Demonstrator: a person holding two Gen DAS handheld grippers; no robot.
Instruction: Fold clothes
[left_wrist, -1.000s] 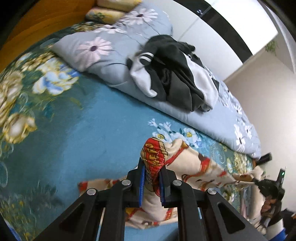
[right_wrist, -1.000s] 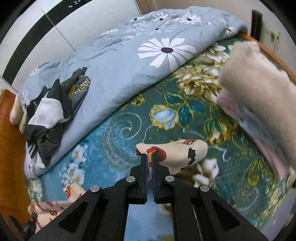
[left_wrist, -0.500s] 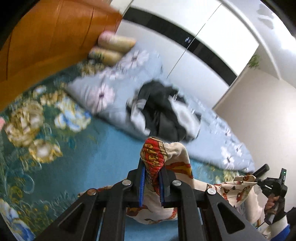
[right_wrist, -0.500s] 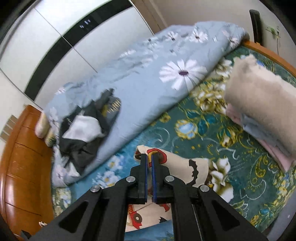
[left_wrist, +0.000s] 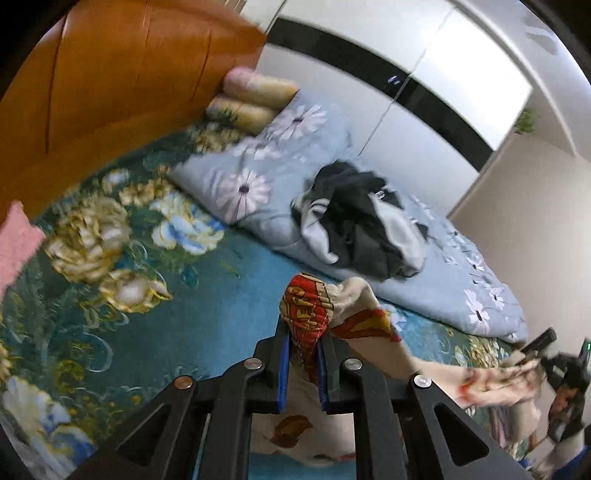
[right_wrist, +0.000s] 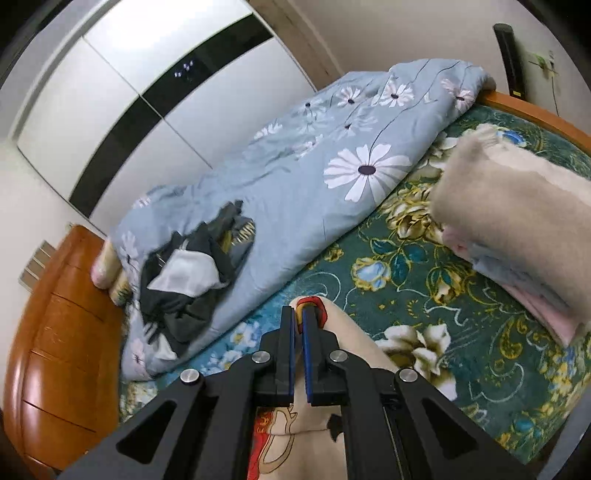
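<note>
Cream cartoon-print garment (left_wrist: 354, 317) hangs above the bed (left_wrist: 155, 332), pinched at separate edges by the nearly closed left fingers (left_wrist: 283, 363) and right fingers (right_wrist: 290, 354); judged best kept taut and level before laying flat.

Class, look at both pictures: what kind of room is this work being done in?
Most likely a bedroom: a bed with a floral bedspread, a blue daisy quilt and a wooden headboard.
</note>
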